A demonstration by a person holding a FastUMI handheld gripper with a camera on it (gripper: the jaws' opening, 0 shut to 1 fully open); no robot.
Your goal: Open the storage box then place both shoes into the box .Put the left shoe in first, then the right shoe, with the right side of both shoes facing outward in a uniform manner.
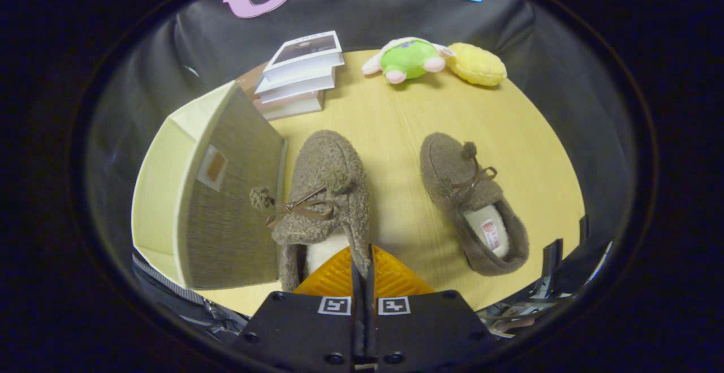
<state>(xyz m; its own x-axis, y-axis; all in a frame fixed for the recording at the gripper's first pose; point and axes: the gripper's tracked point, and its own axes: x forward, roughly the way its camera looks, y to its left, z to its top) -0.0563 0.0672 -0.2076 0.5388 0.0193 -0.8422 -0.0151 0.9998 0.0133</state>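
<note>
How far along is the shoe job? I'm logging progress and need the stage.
Looks done: the storage box stands beside the shoes with its lid swung open. In hand: the gripper is shut on the collar of the left shoe, next to the box. Left: putting that shoe in, then the right shoe, which lies untouched on the table.

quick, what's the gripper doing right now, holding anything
Gripper: shut on the left slipper, fingers pinching the collar edge on its right side, next to the storage box.
</note>
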